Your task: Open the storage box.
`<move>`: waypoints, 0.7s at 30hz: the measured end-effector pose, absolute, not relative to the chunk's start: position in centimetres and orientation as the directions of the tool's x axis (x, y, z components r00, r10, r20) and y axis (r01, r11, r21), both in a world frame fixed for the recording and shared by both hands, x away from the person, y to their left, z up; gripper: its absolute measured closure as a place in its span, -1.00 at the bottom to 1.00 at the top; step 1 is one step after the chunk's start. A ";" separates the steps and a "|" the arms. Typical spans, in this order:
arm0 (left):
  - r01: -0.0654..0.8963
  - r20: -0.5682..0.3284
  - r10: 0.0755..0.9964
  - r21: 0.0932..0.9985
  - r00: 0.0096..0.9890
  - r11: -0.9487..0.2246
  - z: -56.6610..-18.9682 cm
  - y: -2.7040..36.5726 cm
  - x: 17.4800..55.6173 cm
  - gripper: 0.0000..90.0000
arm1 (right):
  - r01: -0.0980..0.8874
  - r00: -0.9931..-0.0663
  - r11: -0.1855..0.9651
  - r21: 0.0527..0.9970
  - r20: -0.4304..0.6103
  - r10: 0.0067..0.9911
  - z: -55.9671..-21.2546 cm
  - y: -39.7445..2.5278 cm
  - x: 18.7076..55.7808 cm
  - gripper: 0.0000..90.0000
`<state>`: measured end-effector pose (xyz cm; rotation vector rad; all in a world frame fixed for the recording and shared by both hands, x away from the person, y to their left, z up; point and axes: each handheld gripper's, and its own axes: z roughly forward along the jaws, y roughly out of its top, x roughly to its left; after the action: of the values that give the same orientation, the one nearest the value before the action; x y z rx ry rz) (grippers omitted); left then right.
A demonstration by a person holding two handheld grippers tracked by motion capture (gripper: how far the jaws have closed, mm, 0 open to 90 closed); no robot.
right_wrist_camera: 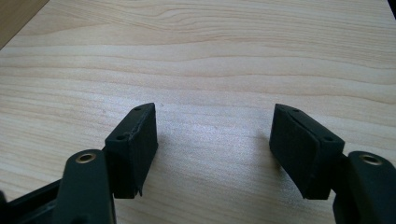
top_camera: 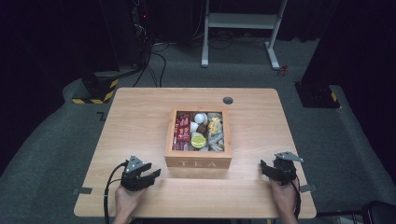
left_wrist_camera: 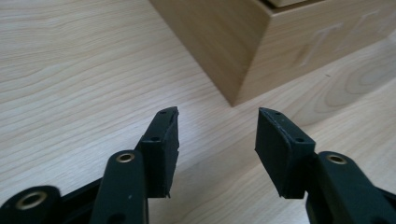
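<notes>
High view looks down and forward over the whole table (top_camera: 140,116), while both gripper views skim low and close over its wood, the left one sharing the tea box's (left_wrist_camera: 261,42) near-left corner.

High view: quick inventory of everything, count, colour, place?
Table: 1, light wood, centre of the floor.
Tea box: 1, light wood, "TEA" on its front, open, table centre.
Box contents: mixed packets and small pods, count unclear; red packets at left, a yellow-green round lid near front.
Grommet: 1, grey, table's far edge.
Frame: 1, white, on the floor beyond the table.
Left gripper: 1, black, open, front-left of the box.
Right gripper: 1, black, open, front-right of the box.
</notes>
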<state>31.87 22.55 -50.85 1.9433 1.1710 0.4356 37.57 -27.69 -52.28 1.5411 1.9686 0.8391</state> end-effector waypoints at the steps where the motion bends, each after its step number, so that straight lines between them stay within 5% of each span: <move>1: 0.574 -0.110 0.851 0.782 0.513 -0.244 -50.8 22.4 31.8 0.14 | 0.664 -0.235 0.170 0.728 -0.012 0.972 -52.3 -27.7 37.6 -0.28; 13: 0.541 -0.067 0.821 0.782 0.567 -0.310 -50.1 19.7 31.9 0.26 | 0.663 -0.236 0.172 0.729 -0.015 0.972 -52.3 -27.7 37.6 -0.29; 21: 0.516 -0.064 0.790 0.788 0.609 -0.334 -49.4 17.2 32.3 0.53 | 0.662 -0.238 0.174 0.729 -0.016 0.971 -52.3 -27.7 37.6 -0.29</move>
<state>32.32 17.23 -49.41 2.0152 1.0308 0.4242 37.57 -27.73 -52.29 1.5347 1.9698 0.8375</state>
